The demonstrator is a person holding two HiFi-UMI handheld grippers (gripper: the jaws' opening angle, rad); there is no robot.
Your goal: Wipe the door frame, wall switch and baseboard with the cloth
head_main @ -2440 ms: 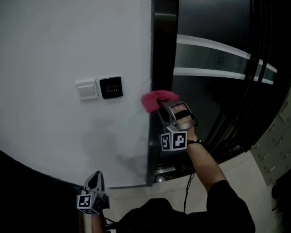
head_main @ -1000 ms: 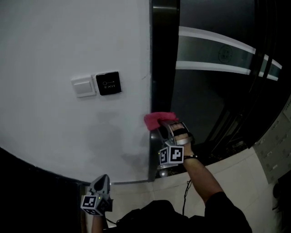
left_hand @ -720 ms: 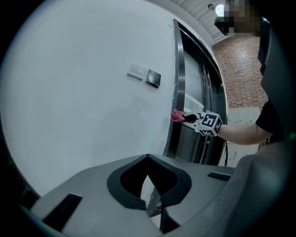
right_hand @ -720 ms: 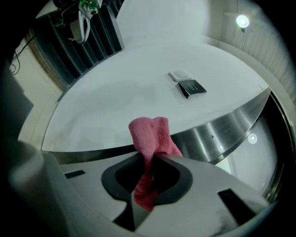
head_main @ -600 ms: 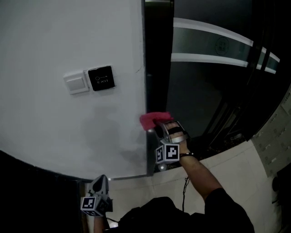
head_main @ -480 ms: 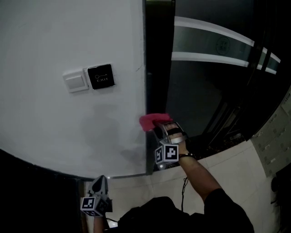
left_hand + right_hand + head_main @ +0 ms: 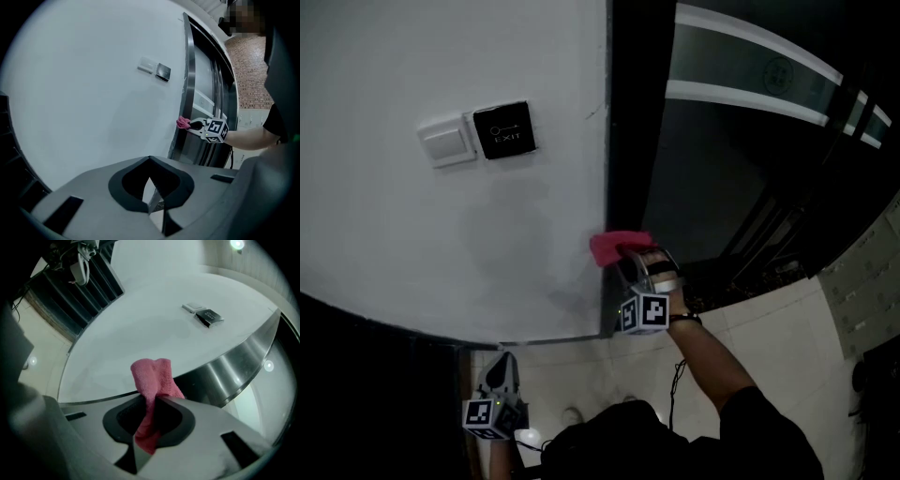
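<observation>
A pink cloth (image 7: 617,247) (image 7: 152,378) is pinched in my right gripper (image 7: 628,259) (image 7: 151,401), which is shut on it. The cloth presses against the edge where the white wall meets the dark metal door frame (image 7: 626,141) (image 7: 243,366), well below the switch. Up on the wall to the left sit the white wall switch (image 7: 442,142) (image 7: 191,308) and a black exit button (image 7: 499,130). A dark baseboard band (image 7: 394,319) runs along the foot of the wall. My left gripper (image 7: 499,364) (image 7: 151,206) hangs low by the floor, shut and holding nothing.
Right of the frame stands a dark glass door (image 7: 741,159) with pale stripes. Light floor tiles (image 7: 769,328) lie below it. A cable (image 7: 675,384) dangles under the person's right arm. The left gripper view shows the right gripper (image 7: 206,129) with the cloth at the frame.
My right gripper has slid the cloth down the frame's edge from about switch height to lower on the wall. The left gripper has stayed low.
</observation>
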